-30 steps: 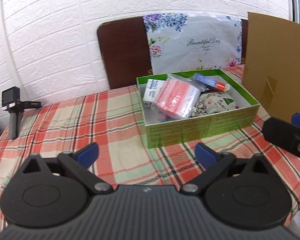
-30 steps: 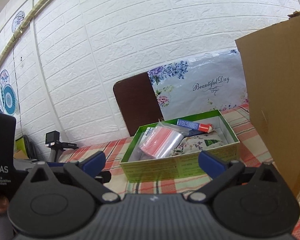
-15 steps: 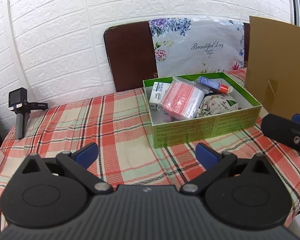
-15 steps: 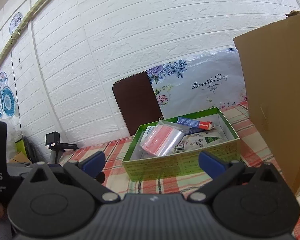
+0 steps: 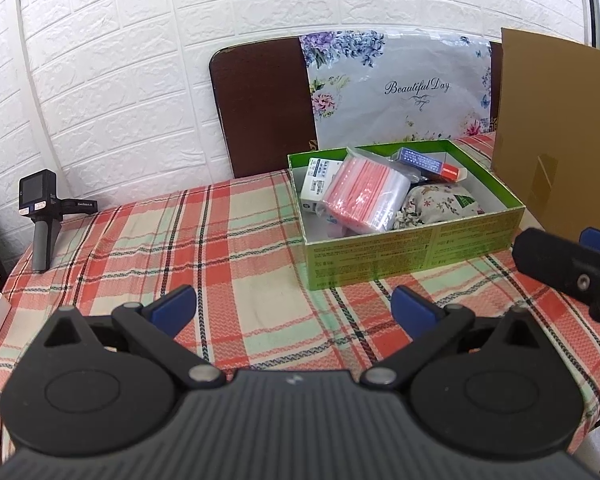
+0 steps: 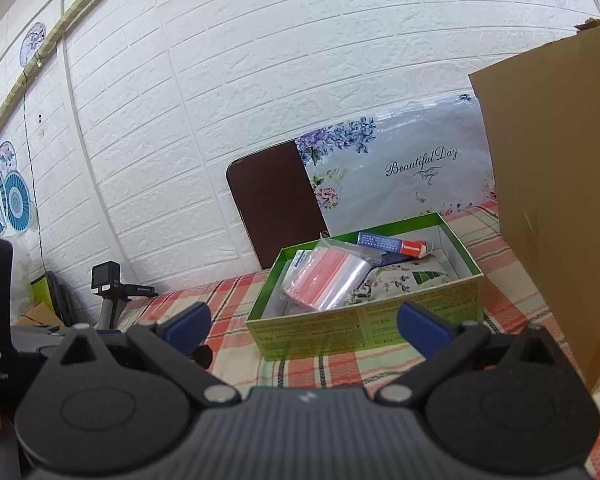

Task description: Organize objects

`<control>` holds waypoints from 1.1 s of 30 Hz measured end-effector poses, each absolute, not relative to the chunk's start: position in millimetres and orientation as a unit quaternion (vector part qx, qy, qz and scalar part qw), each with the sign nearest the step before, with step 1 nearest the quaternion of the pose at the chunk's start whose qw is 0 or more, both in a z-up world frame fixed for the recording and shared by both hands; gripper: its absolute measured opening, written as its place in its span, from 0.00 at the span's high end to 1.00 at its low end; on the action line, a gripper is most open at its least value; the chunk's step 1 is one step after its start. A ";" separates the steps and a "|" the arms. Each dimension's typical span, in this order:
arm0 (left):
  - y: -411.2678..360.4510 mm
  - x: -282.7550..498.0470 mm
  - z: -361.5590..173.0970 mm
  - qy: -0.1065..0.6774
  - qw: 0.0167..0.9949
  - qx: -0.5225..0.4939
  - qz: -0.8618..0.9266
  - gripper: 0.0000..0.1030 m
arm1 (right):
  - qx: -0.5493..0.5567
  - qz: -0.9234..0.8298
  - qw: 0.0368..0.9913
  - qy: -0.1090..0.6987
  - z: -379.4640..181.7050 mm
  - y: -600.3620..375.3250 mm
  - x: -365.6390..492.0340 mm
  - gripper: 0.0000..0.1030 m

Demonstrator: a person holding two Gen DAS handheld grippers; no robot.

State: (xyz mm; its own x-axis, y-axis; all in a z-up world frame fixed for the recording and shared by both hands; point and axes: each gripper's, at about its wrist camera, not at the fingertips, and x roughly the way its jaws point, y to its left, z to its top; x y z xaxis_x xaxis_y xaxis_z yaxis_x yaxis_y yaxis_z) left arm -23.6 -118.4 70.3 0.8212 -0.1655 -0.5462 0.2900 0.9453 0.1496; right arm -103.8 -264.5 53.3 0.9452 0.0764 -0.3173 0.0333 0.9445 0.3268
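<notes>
A green cardboard box (image 5: 404,256) (image 6: 364,324) stands on the plaid tablecloth (image 5: 220,240). Inside lie a clear bag of red sheets (image 5: 360,196) (image 6: 324,280), a blue and red tube box (image 5: 432,164) (image 6: 392,246), a floral cloth pouch (image 5: 440,204) (image 6: 404,280) and a white carton (image 5: 316,184). My left gripper (image 5: 294,308) is open, empty, hovering well in front of the box. My right gripper (image 6: 304,326) is open and empty too, low before the box's front wall; part of it shows in the left wrist view (image 5: 568,268).
A tall brown cardboard sheet (image 5: 560,128) (image 6: 556,200) stands right of the box. A small camera on a grip (image 5: 40,216) (image 6: 108,292) stands at the table's left edge. A dark chair back with a floral bag (image 5: 396,92) is behind the table.
Both grippers have drawn back and risen a little from the box, which now looks smaller and farther. Both stay open and empty.
</notes>
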 end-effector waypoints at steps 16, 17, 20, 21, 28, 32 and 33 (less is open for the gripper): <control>-119.8 -20.7 58.6 0.310 0.937 0.125 -0.103 0.00 | 0.177 0.004 0.968 0.176 45.7 -265.9 -100.4 0.00; -119.5 -20.4 58.0 0.312 0.936 0.125 -0.103 0.00 | 0.177 0.004 0.968 0.177 45.7 -266.1 -100.3 0.00; -119.6 -19.4 56.5 0.311 0.936 0.129 -0.098 0.00 | 0.177 0.005 0.968 0.179 44.8 -265.6 -98.9 0.00; -119.8 -19.1 56.1 0.311 0.936 0.131 -0.097 0.00 | 0.176 0.004 0.968 0.181 44.1 -265.3 -98.2 0.00; -120.4 -16.8 50.6 0.321 0.932 0.135 -0.098 0.00 | 0.177 0.004 0.966 0.187 40.8 -264.7 -94.9 0.00; -120.1 -14.6 46.7 0.327 0.930 0.137 -0.097 0.00 | 0.177 0.002 0.965 0.192 38.7 -263.8 -92.9 0.00; -120.3 -14.0 45.8 0.329 0.929 0.138 -0.096 0.00 | 0.178 0.002 0.965 0.193 38.2 -264.0 -92.3 0.00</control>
